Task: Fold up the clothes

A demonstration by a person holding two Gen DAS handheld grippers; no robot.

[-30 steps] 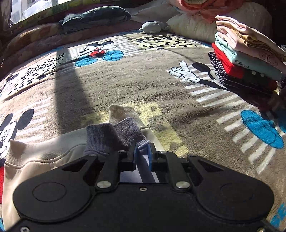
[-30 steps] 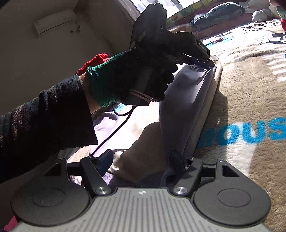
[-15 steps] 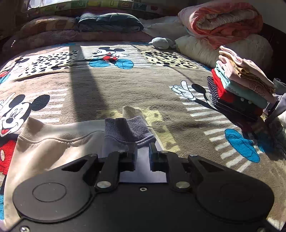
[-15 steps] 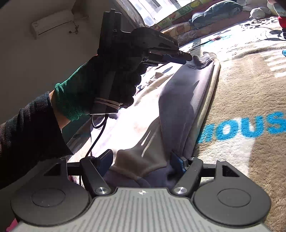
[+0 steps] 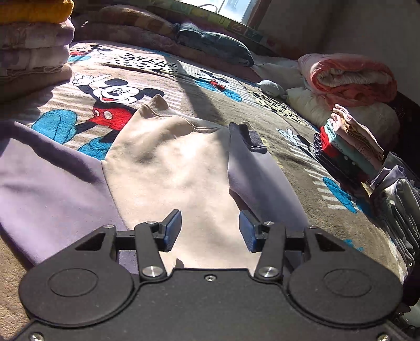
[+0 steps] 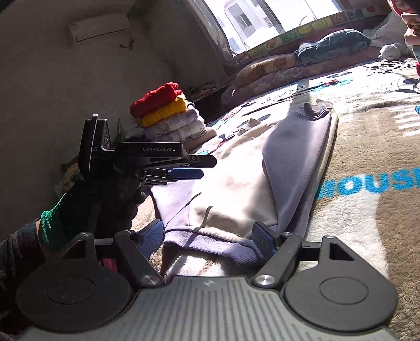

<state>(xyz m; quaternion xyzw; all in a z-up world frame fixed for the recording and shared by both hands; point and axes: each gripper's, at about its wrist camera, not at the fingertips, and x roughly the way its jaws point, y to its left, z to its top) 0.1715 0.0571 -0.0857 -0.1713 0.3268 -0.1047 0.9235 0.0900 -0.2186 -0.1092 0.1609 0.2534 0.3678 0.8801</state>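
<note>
This is a bedroom in a home. A bed is covered by a plush Mickey Mouse blanket point(image 5: 236, 105), with pillows point(image 5: 328, 105) and a rolled pink quilt point(image 5: 349, 76) at its far end. Stacks of folded clothes point(image 5: 349, 147) sit on it (another pile point(image 6: 168, 118) stands by the wall). A wall-mounted air conditioner point(image 6: 99, 26) hangs beside a sunlit window point(image 6: 262, 21).
</note>
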